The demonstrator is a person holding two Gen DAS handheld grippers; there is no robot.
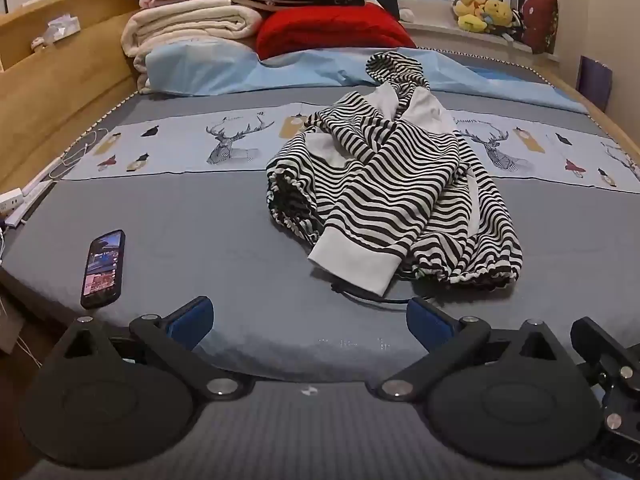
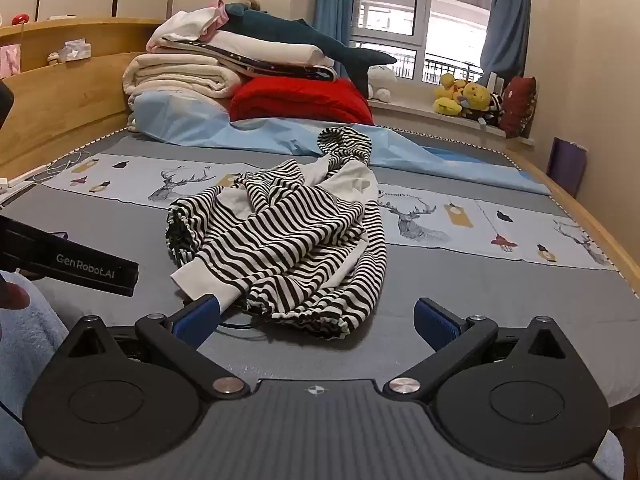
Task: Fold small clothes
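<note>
left gripper: jaws spread wide, nothing between pads, tilted down | right gripper: jaws spread wide, nothing gripped, angled down more shallowly

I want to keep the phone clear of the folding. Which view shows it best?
The left wrist view: the phone lies in full sight on the grey bedcover, screen lit, left of the striped hoodie. The right wrist view does not show it.
</note>
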